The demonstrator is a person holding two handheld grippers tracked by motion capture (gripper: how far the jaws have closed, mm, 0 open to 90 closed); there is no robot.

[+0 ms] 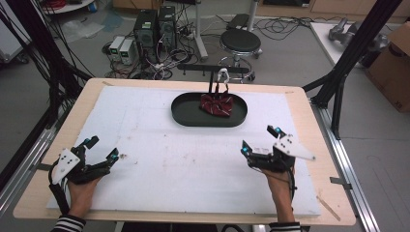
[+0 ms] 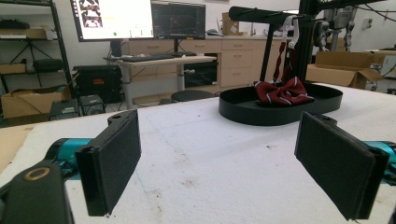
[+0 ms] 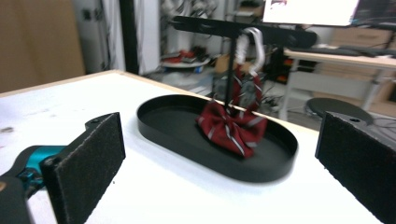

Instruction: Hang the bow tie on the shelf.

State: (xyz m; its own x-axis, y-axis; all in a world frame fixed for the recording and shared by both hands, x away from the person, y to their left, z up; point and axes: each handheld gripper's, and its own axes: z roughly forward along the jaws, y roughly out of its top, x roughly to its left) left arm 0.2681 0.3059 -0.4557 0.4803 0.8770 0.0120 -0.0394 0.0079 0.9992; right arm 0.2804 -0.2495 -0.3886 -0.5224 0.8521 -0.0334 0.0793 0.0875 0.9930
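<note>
A dark red striped bow tie (image 1: 216, 104) (image 2: 283, 92) (image 3: 232, 122) lies in a black oval tray (image 1: 186, 115) (image 2: 243, 112) (image 3: 187, 140) at the table's far middle. Its strap runs up to a white hook (image 1: 223, 75) (image 3: 252, 44) on a black T-shaped stand (image 1: 212, 69) (image 3: 224, 25) that rises from the tray. My left gripper (image 1: 101, 147) (image 2: 217, 163) stands open near the table's front left, jaws wide apart with nothing between them. My right gripper (image 1: 260, 139) (image 3: 219, 158) is open at the front right, aimed at the tray and well short of it.
A white foam sheet (image 1: 159, 159) covers most of the wooden table (image 1: 314, 145). Black frame posts (image 1: 355, 46) rise at the right, cables hang at the left. Behind the table are a stool (image 1: 240, 41), computer towers (image 1: 154, 29) and a cardboard box (image 1: 394, 58).
</note>
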